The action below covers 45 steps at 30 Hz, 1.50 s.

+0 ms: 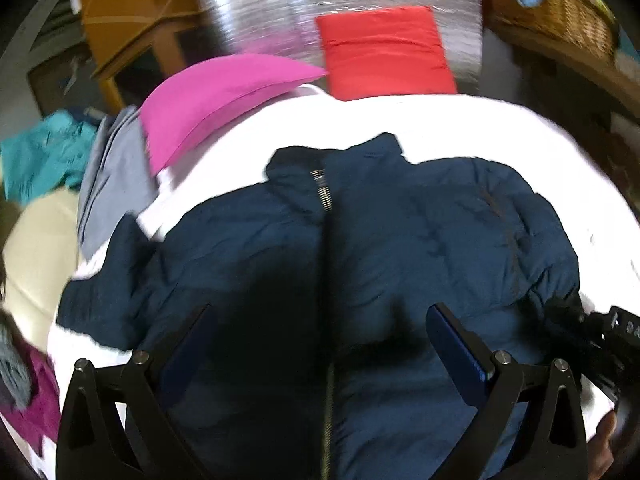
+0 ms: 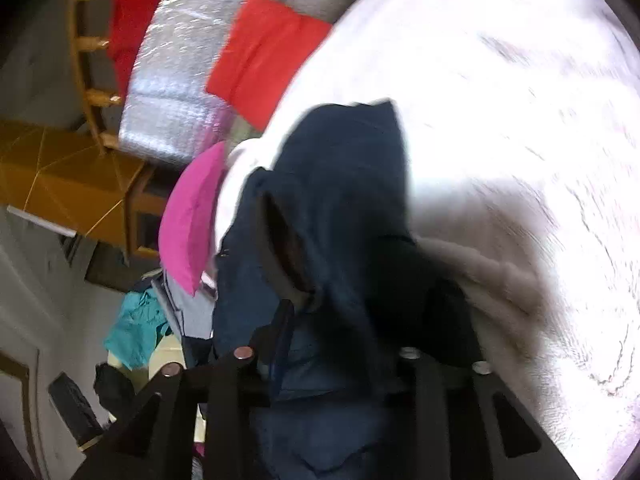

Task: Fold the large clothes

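Two hand-held grippers worked one jacket, a dark blue padded one lying front-up on a white bed cover.

Left hand-held gripper: jaws stood wide apart, nothing between the pads. It hung above the lower body of the jacket, just over the zip. The jacket's long axis ran straight away from this gripper, hem nearest, collar farthest, so the zip line lay almost in line with the way the gripper pointed.

Right hand-held gripper: jaws stood narrow, with dark blue fabric bunched between them at the jacket's side. The fingertips were buried in cloth and shadow, so I judged it closed on the jacket; the pad contact itself was not visible. From this side the jacket stretched up and away, one end raised off the cover.

Judgement: the fold would go across the zip line. The right hand was on the cloth already; the left was nearer the middle and free.

Beyond the jacket: a pink pillow at the left, then a red cushion against a silver sheet.
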Motion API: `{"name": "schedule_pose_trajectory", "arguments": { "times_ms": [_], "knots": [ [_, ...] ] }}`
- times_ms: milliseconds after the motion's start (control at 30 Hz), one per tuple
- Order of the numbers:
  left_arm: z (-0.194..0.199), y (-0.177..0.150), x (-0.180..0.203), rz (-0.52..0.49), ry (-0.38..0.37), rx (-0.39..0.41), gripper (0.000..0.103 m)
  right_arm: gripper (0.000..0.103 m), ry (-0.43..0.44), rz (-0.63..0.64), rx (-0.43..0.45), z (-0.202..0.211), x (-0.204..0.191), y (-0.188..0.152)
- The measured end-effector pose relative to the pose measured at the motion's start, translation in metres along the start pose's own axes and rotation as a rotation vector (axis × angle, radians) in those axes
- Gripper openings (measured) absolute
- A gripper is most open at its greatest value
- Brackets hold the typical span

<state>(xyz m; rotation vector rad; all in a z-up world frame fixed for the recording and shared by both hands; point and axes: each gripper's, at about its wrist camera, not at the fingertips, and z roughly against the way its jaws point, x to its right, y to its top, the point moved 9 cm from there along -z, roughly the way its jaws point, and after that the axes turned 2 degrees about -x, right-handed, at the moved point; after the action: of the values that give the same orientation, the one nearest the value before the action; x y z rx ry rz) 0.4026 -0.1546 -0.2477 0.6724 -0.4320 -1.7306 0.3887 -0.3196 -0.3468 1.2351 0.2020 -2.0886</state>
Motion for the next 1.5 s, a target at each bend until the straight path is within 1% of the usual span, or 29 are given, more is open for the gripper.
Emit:
{"name": "schedule_pose_trajectory", "arguments": {
  "times_ms": [33,100,133,200,233,267,333,400,433,467,500,567,600,633,733,767,867,900,967,1033,1100,1133,1167,1200,1233,1267,1333,1400,1500],
  "knots": [
    [-0.004,0.002,0.006,-0.016,0.000,-0.003,0.103,0.028,-0.002,0.002,-0.003,-0.001,0.001,0.000],
    [-0.017,0.009,0.016,-0.047,0.000,-0.011,0.101,0.021,-0.013,-0.006,-0.010,-0.002,0.006,0.000],
    [-0.021,0.012,0.020,-0.059,0.007,-0.009,0.100,0.020,-0.018,-0.015,-0.019,-0.004,0.008,-0.001],
    [-0.035,0.016,0.028,-0.088,0.020,-0.027,0.096,0.012,-0.021,-0.024,-0.034,0.002,0.022,-0.005],
    [-0.041,0.016,0.031,-0.092,0.019,-0.046,0.085,0.010,-0.022,-0.029,-0.045,0.001,0.027,-0.006],
    [-0.048,0.014,0.035,-0.097,0.005,-0.070,0.070,0.007,-0.021,-0.030,-0.049,0.004,0.030,-0.006],
    [-0.063,0.011,0.045,-0.102,-0.053,-0.120,0.052,0.004,-0.021,-0.022,-0.056,0.006,0.035,-0.008],
    [-0.068,0.012,0.048,-0.104,-0.055,-0.119,0.043,0.001,-0.020,-0.018,-0.060,0.006,0.038,-0.008],
    [-0.068,0.014,0.049,-0.110,-0.064,-0.106,0.030,0.001,-0.013,-0.022,-0.061,0.005,0.038,-0.008],
    [-0.067,0.015,0.047,-0.111,-0.058,-0.100,0.019,0.001,-0.007,-0.026,-0.063,0.005,0.039,-0.008],
    [-0.066,0.017,0.044,-0.102,-0.063,-0.091,0.016,0.001,-0.006,-0.025,-0.063,0.006,0.041,-0.009],
    [-0.062,0.020,0.032,-0.035,-0.141,-0.075,0.007,0.001,-0.009,-0.019,-0.063,0.005,0.040,-0.009],
    [-0.059,0.021,0.025,0.006,-0.181,-0.067,0.007,0.001,-0.014,-0.015,-0.062,0.004,0.040,-0.010],
    [-0.055,0.024,0.019,0.029,-0.200,-0.059,0.007,0.001,-0.018,-0.011,-0.061,0.003,0.038,-0.010],
    [-0.039,0.027,-0.005,0.036,-0.188,0.008,0.004,0.001,-0.024,-0.008,-0.058,0.002,0.038,-0.010],
    [-0.036,0.027,-0.012,0.043,-0.188,0.013,0.004,0.001,-0.026,-0.008,-0.056,0.002,0.038,-0.010],
    [-0.023,0.024,-0.041,0.103,-0.264,0.020,0.004,0.001,-0.031,-0.002,-0.052,0.001,0.037,-0.011],
    [-0.020,0.022,-0.056,0.121,-0.268,0.019,0.004,0.001,-0.031,-0.002,-0.051,0.001,0.036,-0.011],
    [-0.019,0.019,-0.078,0.142,-0.246,0.013,0.004,0.001,-0.036,-0.006,-0.052,0.001,0.037,-0.011],
    [-0.017,0.012,-0.096,0.156,-0.249,-0.013,0.004,0.001,-0.033,-0.029,-0.061,0.003,0.035,-0.010],
    [-0.017,0.002,-0.111,0.153,-0.250,-0.043,0.011,0.014,0.054,-0.086,-0.062,0.007,0.027,-0.010],
    [-0.017,-0.005,-0.122,0.146,-0.245,-0.059,0.029,0.019,0.091,-0.096,-0.076,0.008,0.022,-0.010],
    [-0.019,-0.010,-0.131,0.147,-0.225,-0.070,0.052,0.035,0.109,-0.091,-0.087,0.007,0.016,-0.010],
    [-0.019,-0.016,-0.149,0.165,-0.191,-0.066,0.058,0.056,0.127,-0.077,-0.091,0.007,0.008,-0.010],
    [-0.017,-0.019,-0.160,0.180,-0.173,-0.055,0.060,0.065,0.150,-0.062,-0.082,0.008,-0.002,-0.008],
    [-0.014,-0.022,-0.174,0.196,-0.155,-0.044,0.060,0.069,0.161,-0.048,-0.069,0.008,-0.010,-0.006],
    [-0.009,-0.028,-0.200,0.228,-0.135,-0.034,0.060,0.069,0.158,-0.001,-0.065,-0.001,-0.033,-0.001],
    [-0.004,-0.031,-0.221,0.262,-0.122,-0.020,0.060,0.069,0.142,-0.004,-0.088,-0.018,-0.043,0.003],
    [0.002,-0.034,-0.235,0.283,-0.125,-0.003,0.060,0.069,0.104,-0.034,-0.129,-0.053,-0.049,0.004]
  ]
}}
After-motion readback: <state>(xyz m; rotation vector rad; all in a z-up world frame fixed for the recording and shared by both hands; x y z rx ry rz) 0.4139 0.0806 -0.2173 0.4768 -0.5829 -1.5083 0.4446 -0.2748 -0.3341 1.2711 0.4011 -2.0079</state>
